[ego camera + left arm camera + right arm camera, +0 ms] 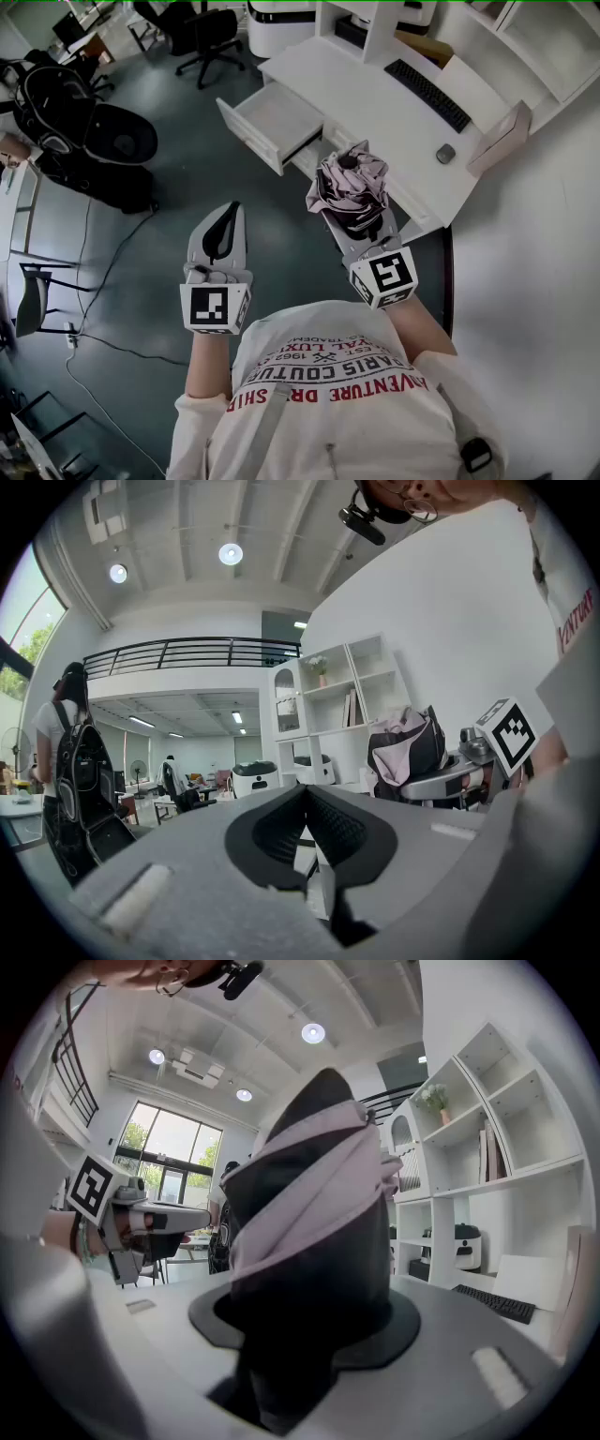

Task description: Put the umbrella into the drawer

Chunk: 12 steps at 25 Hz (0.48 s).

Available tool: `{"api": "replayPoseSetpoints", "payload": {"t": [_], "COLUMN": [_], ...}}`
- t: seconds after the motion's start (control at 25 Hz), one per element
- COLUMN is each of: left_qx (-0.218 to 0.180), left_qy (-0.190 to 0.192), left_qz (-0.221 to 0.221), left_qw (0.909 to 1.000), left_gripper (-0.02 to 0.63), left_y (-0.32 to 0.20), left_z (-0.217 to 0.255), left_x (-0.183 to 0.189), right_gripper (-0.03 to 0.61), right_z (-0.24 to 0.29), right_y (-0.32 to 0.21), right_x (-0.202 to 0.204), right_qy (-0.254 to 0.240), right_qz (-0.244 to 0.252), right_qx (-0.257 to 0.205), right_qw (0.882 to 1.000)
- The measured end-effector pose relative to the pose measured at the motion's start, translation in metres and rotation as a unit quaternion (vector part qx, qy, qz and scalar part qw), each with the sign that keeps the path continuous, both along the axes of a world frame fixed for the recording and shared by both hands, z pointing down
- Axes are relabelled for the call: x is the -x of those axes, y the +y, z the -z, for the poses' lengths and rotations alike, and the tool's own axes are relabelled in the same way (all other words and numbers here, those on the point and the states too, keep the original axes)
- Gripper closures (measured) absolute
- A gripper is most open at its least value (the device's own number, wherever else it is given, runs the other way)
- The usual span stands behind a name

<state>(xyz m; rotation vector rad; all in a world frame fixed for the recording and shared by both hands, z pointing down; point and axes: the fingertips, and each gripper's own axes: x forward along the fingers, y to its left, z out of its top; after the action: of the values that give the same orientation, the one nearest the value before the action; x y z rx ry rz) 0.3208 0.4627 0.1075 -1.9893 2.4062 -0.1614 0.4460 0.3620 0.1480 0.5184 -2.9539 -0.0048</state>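
Note:
A folded pink and black umbrella [349,186] stands upright in my right gripper [354,217], whose jaws are shut on its lower part; it fills the right gripper view as the umbrella [314,1232]. The white drawer [272,122] is pulled open from the desk, up and left of the umbrella, and looks empty. My left gripper [223,234] hangs over the floor to the left, level, its jaws shut with nothing between them. In the left gripper view the left gripper [307,832] shows its black pads together, and the umbrella [406,749] is at the right.
A white desk [375,112] carries a keyboard [427,94], a small dark object [445,153] and a pink box [502,141]. Office chairs [211,42] and black equipment [89,131] stand on the dark floor at left. A cable [103,272] trails there.

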Motion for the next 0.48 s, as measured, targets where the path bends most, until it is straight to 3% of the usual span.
{"api": "replayPoseSetpoints", "payload": {"t": [0.48], "left_qx": [-0.013], "left_qy": [0.002], "left_qz": [-0.004], "left_qw": [0.9999], "left_gripper": [0.607], "left_y": [0.023], "left_z": [0.005], "left_x": [0.019], "right_gripper": [0.374], "right_z": [0.002], "right_y": [0.016], "right_x": [0.015], "right_qy": [-0.007], "right_qz": [-0.018], "right_qx": [0.010], "right_qw": [1.000]}}
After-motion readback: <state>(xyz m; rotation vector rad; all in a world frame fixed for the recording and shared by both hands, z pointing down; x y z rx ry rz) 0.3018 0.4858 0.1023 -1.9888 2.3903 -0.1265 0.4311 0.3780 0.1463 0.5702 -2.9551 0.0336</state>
